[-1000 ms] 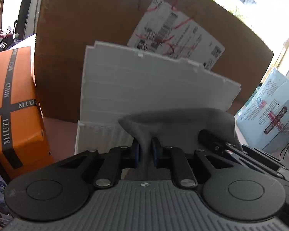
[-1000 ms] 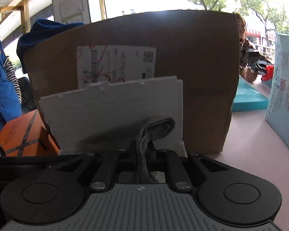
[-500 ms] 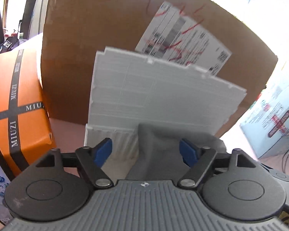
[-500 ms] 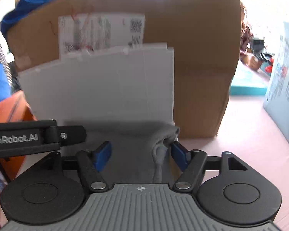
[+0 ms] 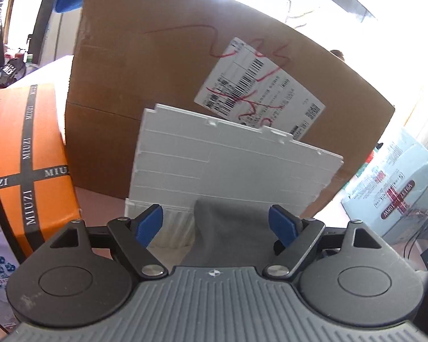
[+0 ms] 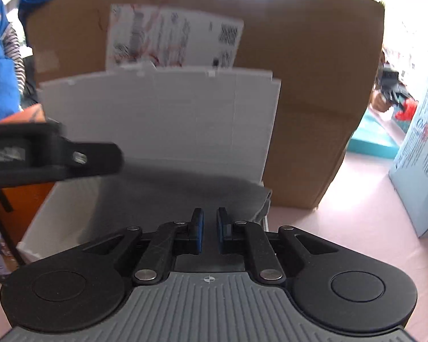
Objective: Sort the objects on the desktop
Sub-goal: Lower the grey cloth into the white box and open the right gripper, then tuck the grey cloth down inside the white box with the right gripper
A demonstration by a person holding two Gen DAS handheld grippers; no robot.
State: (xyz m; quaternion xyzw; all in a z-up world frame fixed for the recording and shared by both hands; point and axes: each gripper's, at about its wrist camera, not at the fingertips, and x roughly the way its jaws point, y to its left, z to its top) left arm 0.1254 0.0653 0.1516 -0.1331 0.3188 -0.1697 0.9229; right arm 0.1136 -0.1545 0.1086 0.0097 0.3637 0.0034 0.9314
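Both released grey cloth [image 5: 228, 228], left hand-held gripper [image 5: 217, 222] spread around it, right hand-held gripper [image 6: 210, 228] nearly closed, empty, above it.

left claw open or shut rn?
Open. The left claw has its blue pads spread wide on either side of the grey cloth, neither pad touching it.

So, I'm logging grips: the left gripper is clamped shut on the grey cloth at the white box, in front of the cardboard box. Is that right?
Not quite. In the left wrist view the left gripper is wide open, and the grey cloth lies unpinched between its blue pads. The rest holds: the cloth is at the white box, in front of the cardboard box.
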